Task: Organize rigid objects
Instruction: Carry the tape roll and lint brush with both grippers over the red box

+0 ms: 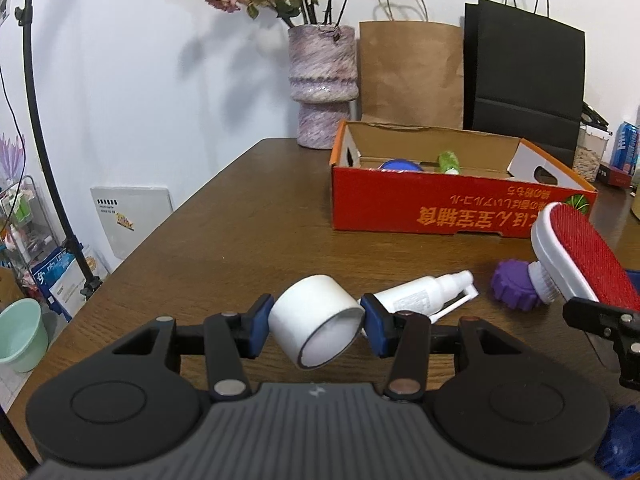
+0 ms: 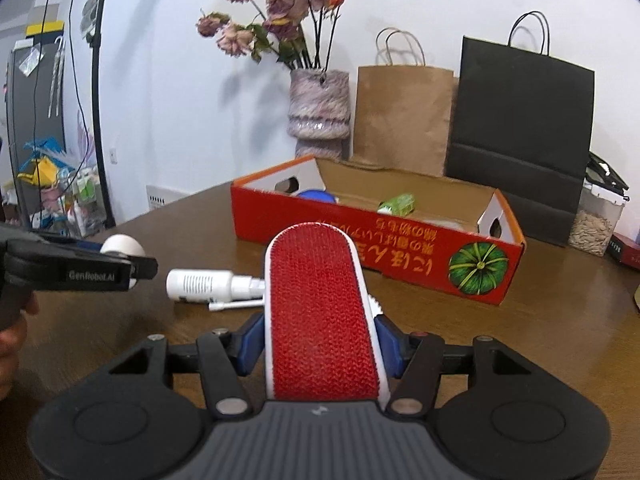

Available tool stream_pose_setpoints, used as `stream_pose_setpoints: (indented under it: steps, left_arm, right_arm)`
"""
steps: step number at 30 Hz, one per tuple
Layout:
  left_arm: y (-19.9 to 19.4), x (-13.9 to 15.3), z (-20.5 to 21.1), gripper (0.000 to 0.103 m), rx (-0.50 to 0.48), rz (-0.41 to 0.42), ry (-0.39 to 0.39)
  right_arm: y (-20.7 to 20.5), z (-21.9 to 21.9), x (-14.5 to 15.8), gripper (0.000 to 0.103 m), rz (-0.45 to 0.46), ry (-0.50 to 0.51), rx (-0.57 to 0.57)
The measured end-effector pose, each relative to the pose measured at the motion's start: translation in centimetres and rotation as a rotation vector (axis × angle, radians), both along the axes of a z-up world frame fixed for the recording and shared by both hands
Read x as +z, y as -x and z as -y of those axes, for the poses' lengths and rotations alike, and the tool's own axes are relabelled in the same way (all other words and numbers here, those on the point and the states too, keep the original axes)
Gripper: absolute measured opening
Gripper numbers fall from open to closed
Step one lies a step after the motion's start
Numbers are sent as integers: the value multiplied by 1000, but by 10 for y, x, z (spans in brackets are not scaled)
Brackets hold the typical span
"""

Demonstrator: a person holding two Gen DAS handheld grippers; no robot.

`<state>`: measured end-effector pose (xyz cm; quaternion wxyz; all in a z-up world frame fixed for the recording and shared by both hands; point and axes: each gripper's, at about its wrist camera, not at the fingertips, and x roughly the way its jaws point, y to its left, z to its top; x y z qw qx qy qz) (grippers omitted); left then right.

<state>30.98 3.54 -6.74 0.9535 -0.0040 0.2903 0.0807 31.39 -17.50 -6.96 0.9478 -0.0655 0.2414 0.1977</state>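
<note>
The left tool (image 1: 316,326) was clamped on a white cylindrical jar (image 1: 318,322), its blue pads (image 1: 260,326) pressing both sides, the jar tilted with its open end toward the camera and held clear of the brown wooden worktop (image 1: 248,232). The right tool (image 2: 318,340) was clamped on a lint brush (image 2: 320,320) with a red fabric face and white frame, which projected forward between its blue pads and tilted upward. Just ahead and to the right of the left tool, a white spray bottle (image 1: 426,292) lay on its side on the worktop with a thin white straw-like part beside it. Further right, beneath the head of the lint brush as seen from the left wrist, a purple ridged item (image 1: 514,290) lay against a white round brush-like piece (image 1: 540,286); their exact nature could not be determined. Beyond both tools stood an open red cardboard box (image 1: 452,212) bearing printed characters and a green pumpkin picture, containing a blue item (image 1: 400,166) and a green-wrapped item (image 1: 448,162). Behind the box stood a mottled purple vase (image 1: 322,84) of dried roses, a brown paper bag (image 1: 410,76) and a black paper bag (image 1: 524,76) against the white wall. In the right wrist view, the left tool appeared at the left edge, with part of a person's hand (image 2: 12,336) behind it.
</note>
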Motion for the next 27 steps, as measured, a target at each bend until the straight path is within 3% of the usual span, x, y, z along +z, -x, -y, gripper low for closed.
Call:
stream_pose_setpoints:
  steps: [27]
  left_arm:
    - [-45,44,48,49,-58,73,2]
  right_arm:
    - [-30,26,37,56,114,-67,-39]
